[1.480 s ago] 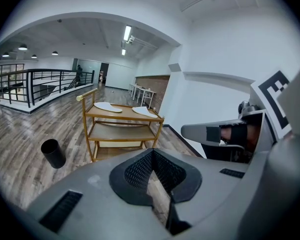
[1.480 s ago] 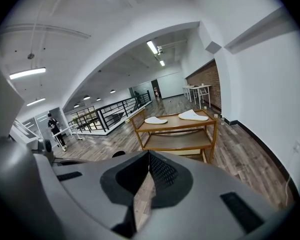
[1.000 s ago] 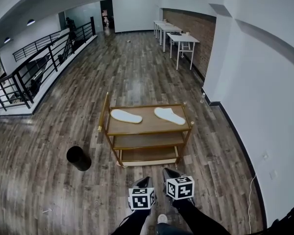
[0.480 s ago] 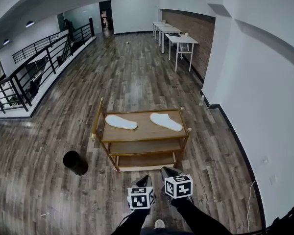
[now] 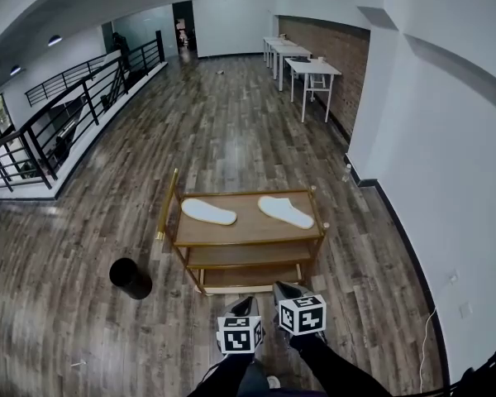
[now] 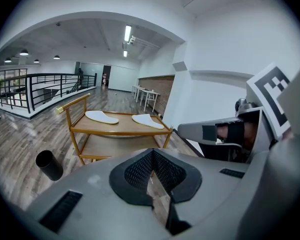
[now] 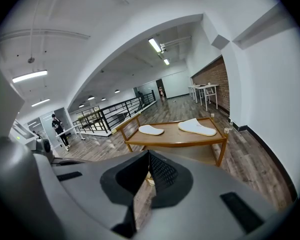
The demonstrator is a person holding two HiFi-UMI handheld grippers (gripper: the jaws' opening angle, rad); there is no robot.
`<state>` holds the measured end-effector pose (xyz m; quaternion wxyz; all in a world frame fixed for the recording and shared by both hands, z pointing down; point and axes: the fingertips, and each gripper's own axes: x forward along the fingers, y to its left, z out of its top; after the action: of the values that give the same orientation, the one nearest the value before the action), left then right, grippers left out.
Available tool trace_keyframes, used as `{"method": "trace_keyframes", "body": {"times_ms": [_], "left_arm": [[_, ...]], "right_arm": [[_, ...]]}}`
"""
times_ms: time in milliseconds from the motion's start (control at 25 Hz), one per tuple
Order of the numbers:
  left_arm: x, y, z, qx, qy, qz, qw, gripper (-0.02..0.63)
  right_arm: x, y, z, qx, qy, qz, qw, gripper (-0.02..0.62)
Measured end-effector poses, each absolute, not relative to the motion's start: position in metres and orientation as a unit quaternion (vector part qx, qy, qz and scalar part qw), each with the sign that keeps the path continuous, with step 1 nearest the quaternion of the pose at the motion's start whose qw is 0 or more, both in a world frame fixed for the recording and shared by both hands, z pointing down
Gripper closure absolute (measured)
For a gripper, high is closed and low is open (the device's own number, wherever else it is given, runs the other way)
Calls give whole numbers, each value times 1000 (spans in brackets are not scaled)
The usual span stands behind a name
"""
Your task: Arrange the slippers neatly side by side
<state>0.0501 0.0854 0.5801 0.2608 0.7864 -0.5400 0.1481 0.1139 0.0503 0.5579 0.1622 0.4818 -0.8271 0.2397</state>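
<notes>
Two white slippers lie apart on the top shelf of a wooden cart (image 5: 246,240). The left slipper (image 5: 207,212) (image 6: 101,117) (image 7: 151,130) is near the cart's handle end. The right slipper (image 5: 285,212) (image 6: 147,121) (image 7: 196,127) lies angled near the other end. My left gripper (image 5: 245,307) (image 6: 152,170) and right gripper (image 5: 286,292) (image 7: 148,170) are held low and close together, well short of the cart. Both are shut with nothing between the jaws.
A black cylindrical bin (image 5: 130,278) (image 6: 49,165) stands on the wood floor left of the cart. A black railing (image 5: 62,114) runs along the left side. White tables (image 5: 307,71) line the brick wall far off. A white wall (image 5: 446,180) is on the right.
The view shifted slightly over the last second; the cart sits a little lower and then higher in the head view. Both grippers stayed shut and kept their place.
</notes>
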Motion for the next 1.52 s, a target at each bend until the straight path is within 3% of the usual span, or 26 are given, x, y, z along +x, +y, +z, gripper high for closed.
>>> {"method": "trace_keyframes", "body": {"times_ms": [1520], "left_arm": [[-38,-97,593,796,-515,143,283,606]], "right_arm": [[39,-116,580,519,-795,261,172,597]]}}
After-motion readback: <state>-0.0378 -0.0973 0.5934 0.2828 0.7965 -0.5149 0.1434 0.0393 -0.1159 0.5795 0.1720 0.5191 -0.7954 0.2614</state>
